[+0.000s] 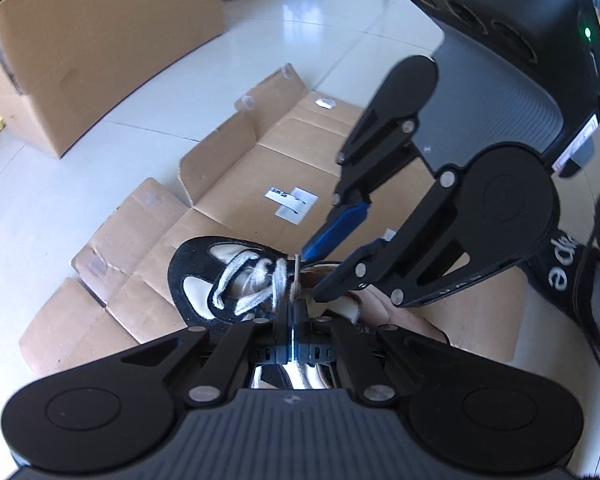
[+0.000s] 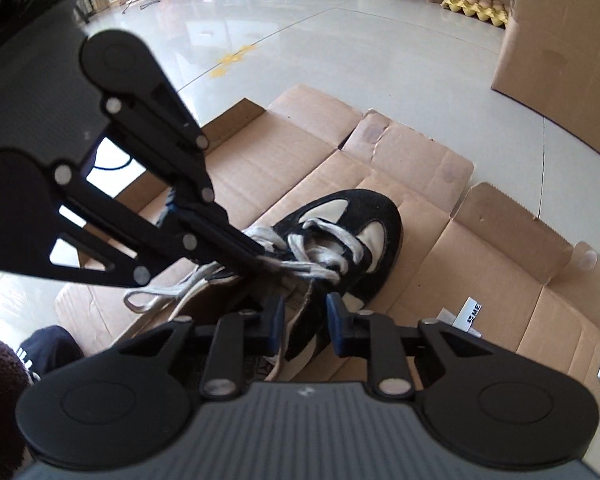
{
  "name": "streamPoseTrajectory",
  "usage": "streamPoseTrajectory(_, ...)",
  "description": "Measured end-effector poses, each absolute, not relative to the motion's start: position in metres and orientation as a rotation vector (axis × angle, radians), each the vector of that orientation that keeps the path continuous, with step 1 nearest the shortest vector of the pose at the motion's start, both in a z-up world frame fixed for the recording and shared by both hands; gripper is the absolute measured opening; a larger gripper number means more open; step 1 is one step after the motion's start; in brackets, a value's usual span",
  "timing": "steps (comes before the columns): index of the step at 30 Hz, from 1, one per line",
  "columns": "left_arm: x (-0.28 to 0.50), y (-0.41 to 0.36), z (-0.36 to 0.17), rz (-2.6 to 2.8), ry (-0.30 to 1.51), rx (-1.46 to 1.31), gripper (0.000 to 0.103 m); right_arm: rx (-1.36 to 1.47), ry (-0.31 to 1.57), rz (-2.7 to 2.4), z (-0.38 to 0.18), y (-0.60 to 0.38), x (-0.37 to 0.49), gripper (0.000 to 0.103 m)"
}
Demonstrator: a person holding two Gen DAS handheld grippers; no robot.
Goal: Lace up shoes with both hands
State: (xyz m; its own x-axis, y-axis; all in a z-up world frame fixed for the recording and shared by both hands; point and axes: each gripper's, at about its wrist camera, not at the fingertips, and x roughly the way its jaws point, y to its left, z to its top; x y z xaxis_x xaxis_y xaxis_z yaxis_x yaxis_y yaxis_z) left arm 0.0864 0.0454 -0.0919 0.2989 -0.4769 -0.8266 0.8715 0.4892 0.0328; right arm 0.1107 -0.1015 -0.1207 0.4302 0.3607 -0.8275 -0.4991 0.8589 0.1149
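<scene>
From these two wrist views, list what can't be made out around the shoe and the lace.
- Heel of the shoe: both views, hidden beneath the grippers' bodies.
- Eyelet the held lace comes from: left wrist view, behind the shut left gripper; in the right wrist view that gripper's linkage covers it.
- Label print: right wrist view, hidden partly by the open right gripper.

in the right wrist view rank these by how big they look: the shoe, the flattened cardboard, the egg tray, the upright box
1. flattened cardboard
2. shoe
3. upright box, cut off by the frame edge, so unsure against the shoe
4. egg tray, far from the camera
</scene>
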Motion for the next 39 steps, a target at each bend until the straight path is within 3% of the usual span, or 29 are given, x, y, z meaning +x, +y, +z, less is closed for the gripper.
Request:
streamPoseTrajectory(9,0.085,0.038,-0.101,-0.922,0.943,0.549,0.0,0.203,1.077,0.485,-0.132,-0.133,0.12,0.009)
streamPoseTrajectory(18,0.092,0.032,-0.109,-0.903,0.978,0.526,0.0,0.509,1.131,0.468,-0.149,-0.158,0.126,0.009)
streamPoseTrajectory(39,0.097,0.015,-0.112,-0.941,0.965,0.616,0.0,0.407,1.1,0.523,-0.141,-0.156,0.124,0.011)
